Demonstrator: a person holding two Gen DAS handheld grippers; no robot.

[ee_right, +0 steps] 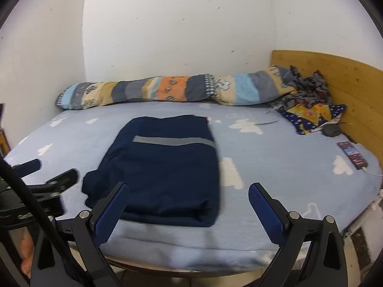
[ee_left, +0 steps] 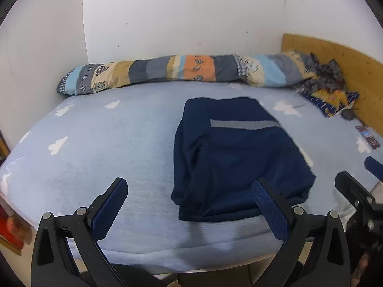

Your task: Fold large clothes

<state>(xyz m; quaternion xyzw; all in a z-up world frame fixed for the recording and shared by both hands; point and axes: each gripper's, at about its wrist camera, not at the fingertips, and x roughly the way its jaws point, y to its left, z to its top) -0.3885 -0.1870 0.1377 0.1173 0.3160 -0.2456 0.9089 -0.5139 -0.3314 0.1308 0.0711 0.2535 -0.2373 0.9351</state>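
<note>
A dark navy garment [ee_left: 239, 157] with a grey stripe lies folded into a rectangle on the light blue bed; it also shows in the right wrist view [ee_right: 162, 172]. My left gripper [ee_left: 191, 186] is open and empty, held above the bed's near edge, with its right finger over the garment's near edge. My right gripper [ee_right: 189, 191] is open and empty, held above the near edge with its left finger over the garment's near left corner. The right gripper shows at the right edge of the left wrist view [ee_left: 359, 177]. The left gripper shows at the left edge of the right wrist view [ee_right: 47, 174].
The bed sheet [ee_left: 107, 148] is pale blue with white clouds. A long patchwork bolster [ee_left: 182, 71] lies against the white wall. Crumpled clothes [ee_right: 311, 105] sit by the wooden headboard [ee_right: 347, 91]. A phone [ee_right: 352, 154] with a cable and a dark round object [ee_right: 331, 130] lie at right.
</note>
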